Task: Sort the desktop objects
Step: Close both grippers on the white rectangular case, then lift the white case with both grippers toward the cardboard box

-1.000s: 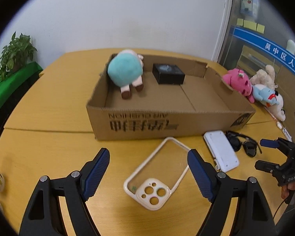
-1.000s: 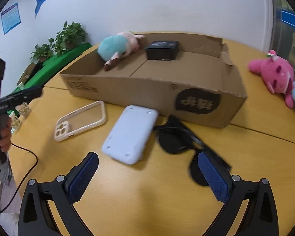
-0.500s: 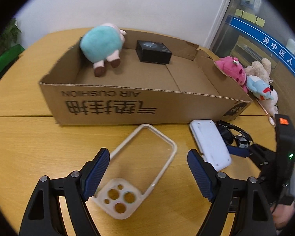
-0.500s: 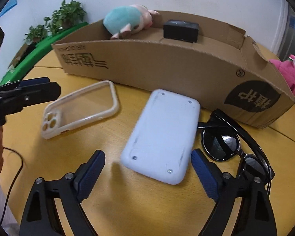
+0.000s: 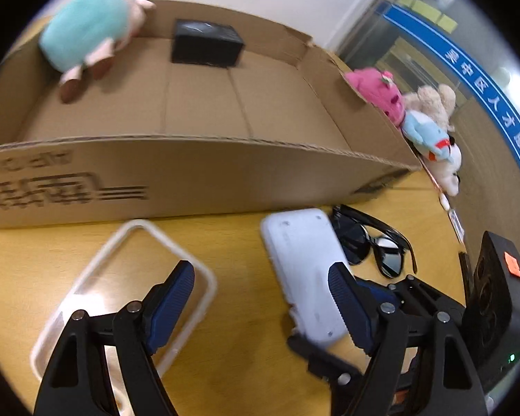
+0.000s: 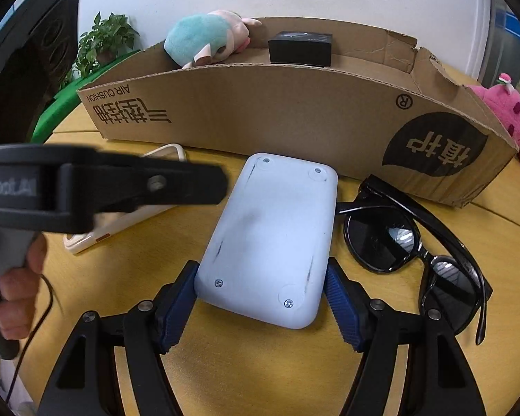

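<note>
A white flat device [image 6: 270,239] lies on the wooden table in front of the cardboard box [image 6: 294,114]. My right gripper [image 6: 260,298] has its pads at both sides of the device's near end, touching it. It also shows in the left wrist view [image 5: 305,274]. My left gripper [image 5: 260,294] is open above the table, its left finger over a clear phone case [image 5: 128,277]. Black sunglasses [image 6: 412,242] lie right of the device. The box holds a teal plush [image 5: 86,31] and a black box [image 5: 206,43].
Pink and other plush toys [image 5: 412,118] lie right of the box. A green plant [image 6: 100,45] stands at the far left. The left gripper's body [image 6: 97,187] crosses the right wrist view at left.
Both grippers moved forward and down toward the table. My right gripper narrowed around the white device's near end. My left gripper shifted right, off the phone case's middle.
</note>
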`<state>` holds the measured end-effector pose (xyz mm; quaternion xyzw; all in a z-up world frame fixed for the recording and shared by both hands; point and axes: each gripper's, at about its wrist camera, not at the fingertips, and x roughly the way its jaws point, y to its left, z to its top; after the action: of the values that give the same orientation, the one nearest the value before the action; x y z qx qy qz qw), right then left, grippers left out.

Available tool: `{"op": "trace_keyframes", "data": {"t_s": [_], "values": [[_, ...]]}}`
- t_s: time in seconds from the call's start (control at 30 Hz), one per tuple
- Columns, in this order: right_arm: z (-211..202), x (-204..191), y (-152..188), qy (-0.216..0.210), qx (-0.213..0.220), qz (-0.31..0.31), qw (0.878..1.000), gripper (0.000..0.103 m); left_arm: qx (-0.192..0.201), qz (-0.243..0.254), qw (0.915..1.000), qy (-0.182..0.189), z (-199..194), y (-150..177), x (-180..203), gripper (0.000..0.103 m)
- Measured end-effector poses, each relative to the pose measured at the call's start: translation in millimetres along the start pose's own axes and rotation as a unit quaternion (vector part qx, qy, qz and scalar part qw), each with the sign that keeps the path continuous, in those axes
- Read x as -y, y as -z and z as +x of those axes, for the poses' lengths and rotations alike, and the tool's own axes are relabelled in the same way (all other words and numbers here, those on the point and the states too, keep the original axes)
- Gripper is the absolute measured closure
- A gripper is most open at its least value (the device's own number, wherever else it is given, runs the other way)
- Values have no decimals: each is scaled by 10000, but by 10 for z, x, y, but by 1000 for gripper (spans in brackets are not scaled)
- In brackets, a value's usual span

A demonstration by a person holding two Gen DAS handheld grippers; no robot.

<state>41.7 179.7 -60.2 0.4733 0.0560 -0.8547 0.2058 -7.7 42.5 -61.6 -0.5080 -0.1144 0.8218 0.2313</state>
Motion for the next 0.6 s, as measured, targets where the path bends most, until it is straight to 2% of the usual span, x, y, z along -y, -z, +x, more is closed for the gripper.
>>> {"op": "trace_keyframes", "data": {"t_s": [0.07,0.17,0.2,0.23,0.27,0.33,0.4,0.47,0.6], "values": [[-25,7,18,-61,16,53,10000,34,-31,71,10000,-6,44,-17,71,30],[-59,17,44,-204,60,153,9997,34,-60,181,9998,-94,79,-23,126,40],[-67,19,52,-243,76,180,9995,34,-68,178,9998,-102,80,-28,122,45],[-75,10,64,-267,91,185,9994,34,-110,164,9998,-87,86,-31,114,56],[-79,5,72,-279,97,180,9994,34,-248,115,9996,-33,118,-24,106,60],[-87,-1,81,-334,103,201,9992,35,-303,98,9995,-8,121,-4,111,61],[-97,-19,93,-344,110,183,9992,35,-212,190,9994,-219,53,19,156,63],[-112,-17,110,-378,109,222,9990,35,-157,183,9997,-103,2,19,175,63],[-139,-4,151,-407,132,280,9987,35,-366,214,9991,-71,97,46,208,63]]}}
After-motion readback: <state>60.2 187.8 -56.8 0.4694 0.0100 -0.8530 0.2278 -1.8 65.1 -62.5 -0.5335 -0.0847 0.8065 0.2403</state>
